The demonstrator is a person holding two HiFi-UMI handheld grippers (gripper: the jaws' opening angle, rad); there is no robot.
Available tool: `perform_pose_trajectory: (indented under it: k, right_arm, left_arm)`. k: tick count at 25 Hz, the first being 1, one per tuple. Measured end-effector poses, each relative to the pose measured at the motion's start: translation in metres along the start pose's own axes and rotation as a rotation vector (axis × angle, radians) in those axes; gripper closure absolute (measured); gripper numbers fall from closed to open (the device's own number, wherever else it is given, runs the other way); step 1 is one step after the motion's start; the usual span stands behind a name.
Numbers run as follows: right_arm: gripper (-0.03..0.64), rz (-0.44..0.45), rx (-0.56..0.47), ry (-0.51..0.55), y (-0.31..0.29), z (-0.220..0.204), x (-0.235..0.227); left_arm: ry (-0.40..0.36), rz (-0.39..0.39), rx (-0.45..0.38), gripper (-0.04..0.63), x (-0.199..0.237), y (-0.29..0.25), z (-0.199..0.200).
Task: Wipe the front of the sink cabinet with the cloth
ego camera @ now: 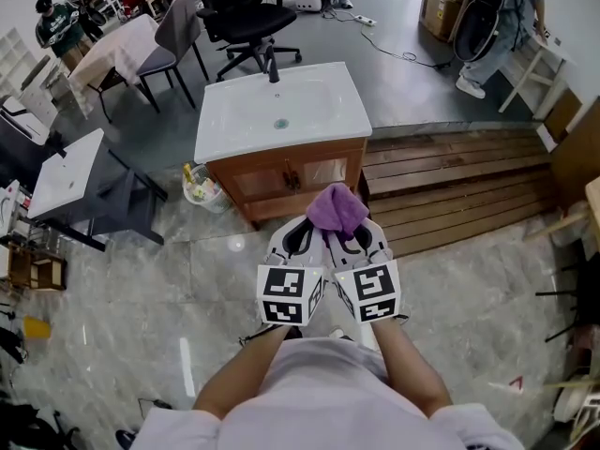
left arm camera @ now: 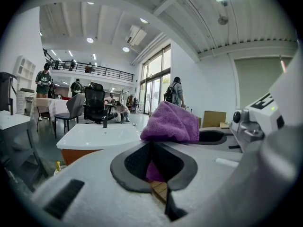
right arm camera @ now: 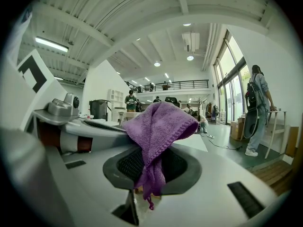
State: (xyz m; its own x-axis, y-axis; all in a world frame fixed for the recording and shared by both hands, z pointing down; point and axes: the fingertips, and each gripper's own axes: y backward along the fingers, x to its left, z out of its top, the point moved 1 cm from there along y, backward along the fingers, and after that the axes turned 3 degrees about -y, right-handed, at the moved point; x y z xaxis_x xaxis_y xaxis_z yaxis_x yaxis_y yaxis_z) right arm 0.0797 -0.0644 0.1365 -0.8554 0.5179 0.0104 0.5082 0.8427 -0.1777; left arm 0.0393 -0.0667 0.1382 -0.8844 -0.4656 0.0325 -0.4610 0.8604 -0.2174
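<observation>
A person stands on a glossy tiled floor, seen from above, facing a sink cabinet [ego camera: 286, 178] with wooden doors under a white basin [ego camera: 281, 111] with a dark faucet [ego camera: 272, 67] at its far edge. The person holds the left gripper [ego camera: 309, 225] and right gripper [ego camera: 354, 229] side by side, close to the body. A purple cloth [ego camera: 337, 208] is bunched in a wad over both sets of tips, in the air, near the cabinet front but not touching it. The right gripper view shows that gripper's jaws [right arm camera: 149, 167] pressed together on a thick fold of cloth [right arm camera: 158, 124], with a tail hanging below. The left gripper view shows its jaws [left arm camera: 152, 148] also drawn narrow, on what looks like only a small edge, while most of the cloth [left arm camera: 173, 123] lies off to the right. Wiping has likely not begun. The left hold seems the weaker one, so it may slip free if the grippers pull apart. If the wad does not cover the tips, hard plastic may scrape the wood. The dark door handles [ego camera: 292, 178] at the centre could snag the loose tail. A wide leftward stroke might also knock the small bin of bottles [ego camera: 202, 187] just beside the cabinet's left side.
</observation>
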Motion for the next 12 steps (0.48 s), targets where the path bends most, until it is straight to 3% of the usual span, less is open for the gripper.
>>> perform_pose_trajectory:
  k: [12]
  right_arm:
    - [0.541, -0.011, -0.022, -0.012, -0.0008, 0.0047, -0.0054]
  left_arm:
    - [-0.018, 0.006, -0.006, 0.589, -0.0015, -0.0044, 0.0003]
